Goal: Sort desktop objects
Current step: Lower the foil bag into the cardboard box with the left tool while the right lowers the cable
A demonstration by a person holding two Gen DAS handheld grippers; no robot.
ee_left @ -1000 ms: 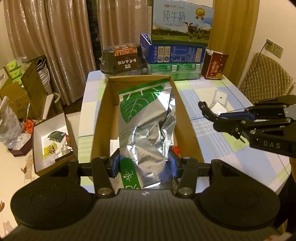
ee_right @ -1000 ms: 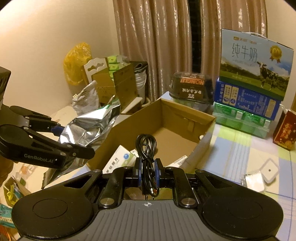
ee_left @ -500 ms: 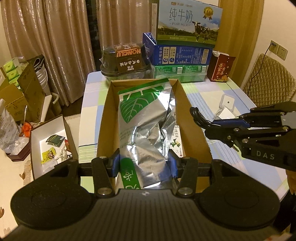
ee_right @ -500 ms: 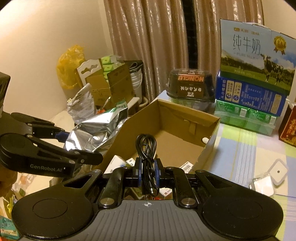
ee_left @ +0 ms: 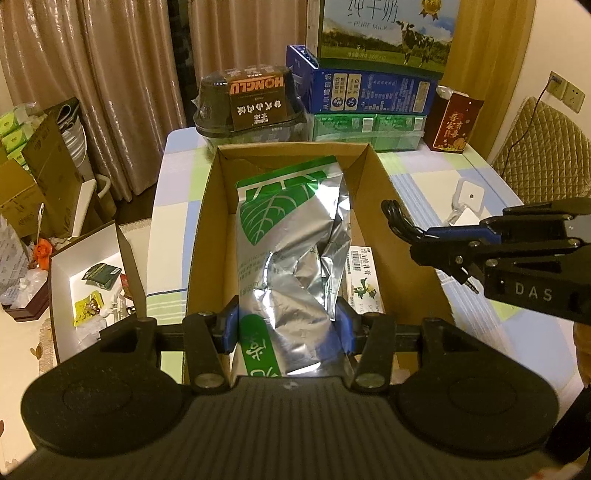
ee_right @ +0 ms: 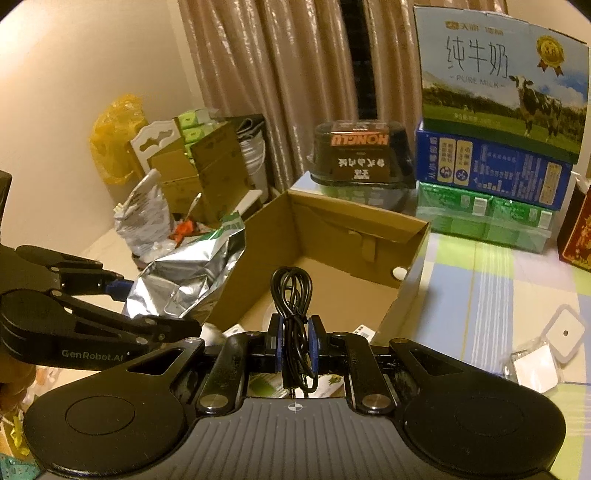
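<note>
Between the left gripper's (ee_left: 286, 325) pads sits a foil bag (ee_left: 291, 251), above the box (ee_left: 406, 236); the right gripper (ee_right: 295, 341) pinches a coiled cable (ee_right: 291, 295).

My silver-and-green foil bag (ee_left: 291, 254) hides much of the brown cardboard box (ee_left: 207, 221) floor; the milk carton (ee_left: 384, 33) is cropped at the top edge.

home | curtains (ee_left: 110, 92) – milk cartons (ee_right: 498, 92) – cluttered table (ee_left: 424, 184)
</note>
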